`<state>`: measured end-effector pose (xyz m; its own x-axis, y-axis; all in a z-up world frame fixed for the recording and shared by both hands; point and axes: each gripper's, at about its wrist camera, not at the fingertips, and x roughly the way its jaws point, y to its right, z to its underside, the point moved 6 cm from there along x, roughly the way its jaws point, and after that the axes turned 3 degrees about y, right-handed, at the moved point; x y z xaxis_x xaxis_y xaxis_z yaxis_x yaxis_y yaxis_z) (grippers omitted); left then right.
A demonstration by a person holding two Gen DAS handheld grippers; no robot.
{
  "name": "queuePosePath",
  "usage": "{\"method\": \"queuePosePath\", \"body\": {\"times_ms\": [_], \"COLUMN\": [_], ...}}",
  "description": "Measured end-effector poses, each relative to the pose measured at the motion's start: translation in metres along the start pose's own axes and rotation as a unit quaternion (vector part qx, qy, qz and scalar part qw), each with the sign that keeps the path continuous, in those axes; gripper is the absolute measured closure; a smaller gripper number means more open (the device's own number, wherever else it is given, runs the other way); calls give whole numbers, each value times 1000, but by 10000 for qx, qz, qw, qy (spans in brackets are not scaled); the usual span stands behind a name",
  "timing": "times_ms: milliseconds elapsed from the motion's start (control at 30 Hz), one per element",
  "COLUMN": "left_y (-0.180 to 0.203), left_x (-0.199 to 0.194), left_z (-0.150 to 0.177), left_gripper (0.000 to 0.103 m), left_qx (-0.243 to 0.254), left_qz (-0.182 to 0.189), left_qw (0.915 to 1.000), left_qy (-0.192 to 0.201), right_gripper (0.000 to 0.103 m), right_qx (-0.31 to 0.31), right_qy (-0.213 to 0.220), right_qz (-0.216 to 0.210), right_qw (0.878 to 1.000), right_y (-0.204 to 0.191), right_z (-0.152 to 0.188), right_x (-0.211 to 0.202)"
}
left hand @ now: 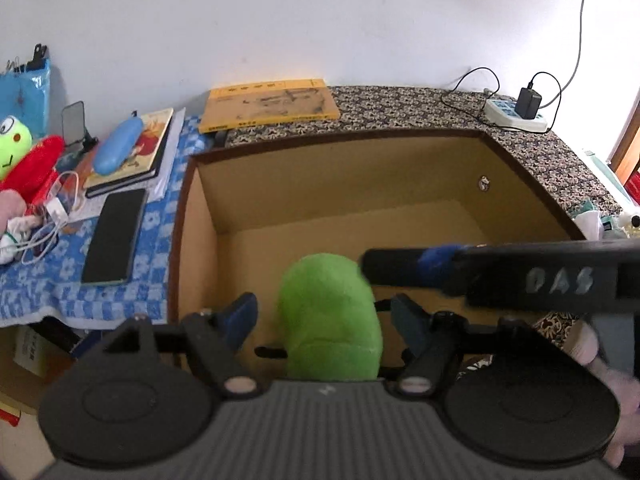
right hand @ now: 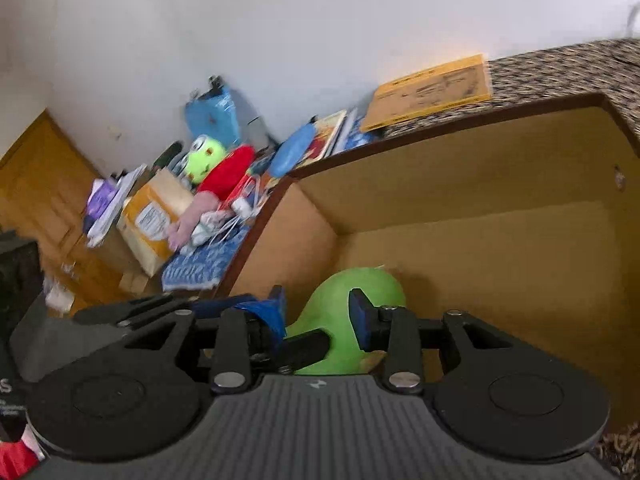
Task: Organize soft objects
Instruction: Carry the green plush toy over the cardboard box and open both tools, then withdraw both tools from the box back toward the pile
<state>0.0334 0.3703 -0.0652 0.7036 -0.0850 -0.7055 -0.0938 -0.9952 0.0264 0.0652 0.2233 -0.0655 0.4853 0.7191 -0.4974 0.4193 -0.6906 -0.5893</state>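
A green plush toy (left hand: 332, 316) hangs inside the open cardboard box (left hand: 360, 184), low against its near wall. My left gripper (left hand: 324, 306) is open around it, with a gap on each side. The right gripper's finger (left hand: 400, 268) reaches in from the right and touches the toy's top. In the right wrist view the green toy (right hand: 360, 288) lies between the fingers of my right gripper (right hand: 318, 312), with a strip of box wall (right hand: 480, 184) showing beside the left pad. A frog-faced plush (left hand: 14, 144), a red plush (left hand: 36, 164) and a pink one (left hand: 10, 208) lie on the blue cloth to the left.
Left of the box lie a black phone (left hand: 114, 236), a blue case (left hand: 118, 146) on stacked books, and white cables (left hand: 48, 220). A yellow book (left hand: 268, 104) and a power strip with charger (left hand: 516, 114) sit behind the box on the patterned cloth.
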Motion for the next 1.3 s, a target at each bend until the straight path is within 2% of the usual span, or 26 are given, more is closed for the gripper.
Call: {"method": "queuePosePath", "body": {"times_ms": [167, 400, 567, 933, 1067, 1300], "left_y": [-2, 19, 45, 103, 127, 166], "left_x": [-15, -17, -11, -3, -3, -4], "left_z": [-18, -36, -37, -42, -45, -41], "left_gripper": [27, 27, 27, 27, 27, 27], "left_qx": [-67, -26, 205, 270, 425, 531], "left_qz": [78, 37, -191, -291, -518, -540], "left_qw": [9999, 10000, 9996, 9991, 9977, 9971], "left_qy": [139, 49, -63, -175, -115, -126], "right_gripper": [84, 84, 84, 84, 84, 84], "right_qx": [280, 459, 473, -76, -81, 40], "right_qy": [374, 818, 944, 1144, 1409, 1531], "right_qz": [272, 616, 763, 1135, 1245, 1380], "right_qw": [9985, 9937, 9915, 9869, 9821, 9785], "right_y": [8, 18, 23, 45, 61, 92], "right_z": [-11, -26, -28, -23, -23, -20], "right_x": [-28, -62, -79, -122, -142, -174]}}
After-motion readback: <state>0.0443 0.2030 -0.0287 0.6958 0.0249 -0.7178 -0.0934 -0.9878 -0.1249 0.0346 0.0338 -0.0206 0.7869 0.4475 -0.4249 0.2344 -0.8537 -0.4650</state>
